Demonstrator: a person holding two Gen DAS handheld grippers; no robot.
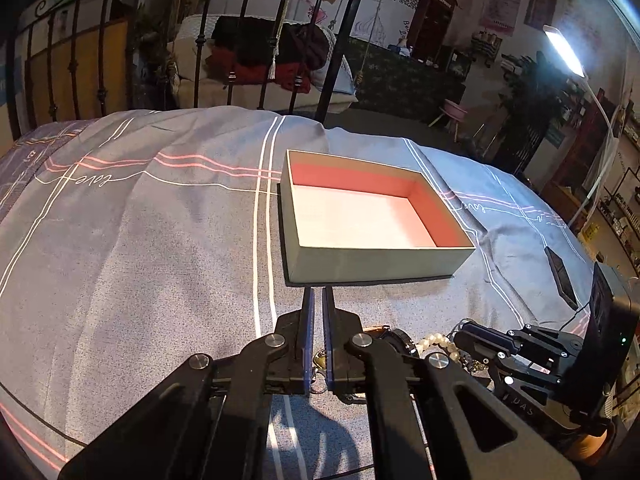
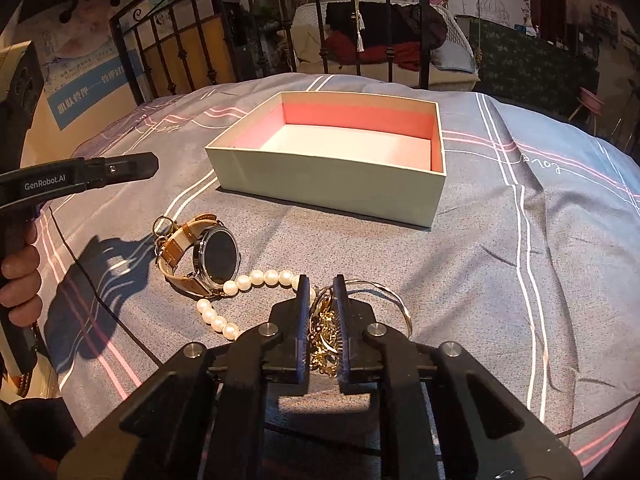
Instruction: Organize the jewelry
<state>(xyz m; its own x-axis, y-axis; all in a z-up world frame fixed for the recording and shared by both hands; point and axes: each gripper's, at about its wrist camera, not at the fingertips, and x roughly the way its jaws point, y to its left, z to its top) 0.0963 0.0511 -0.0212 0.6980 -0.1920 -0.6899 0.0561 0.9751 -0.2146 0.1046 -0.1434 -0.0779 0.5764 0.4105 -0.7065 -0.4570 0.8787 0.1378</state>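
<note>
Leftmost in the right wrist view, reaching in from the edge: left gripper (image 2: 150, 166), held in a bare hand (image 2: 20, 276), fingers nearly together with only a thin slit showing in its own view (image 1: 315, 294), gripping nothing, tips just short of the box's near wall. Next, on the grey striped bedspread (image 2: 480, 264): a watch (image 2: 218, 256) with tan leather strap and dark round face, lying on its side, a gold ring (image 2: 164, 224) just beside the strap end. Then a pearl bracelet (image 2: 240, 284), curving from the watch case toward the right gripper, touching the watch. Centre, farther back: open box (image 2: 332, 176), pale outside, pink inner walls, white floor, holding nothing visible. Closer in, right gripper (image 2: 322, 284), fingers narrowly parted around a tangle of gold chain jewelry (image 2: 324, 332) lying between the blue pads; whether actually pinched, cannot tell. Just right of that, a thin silver bangle (image 2: 384, 294), partly under the fingertip, resting on the bedspread.
</note>
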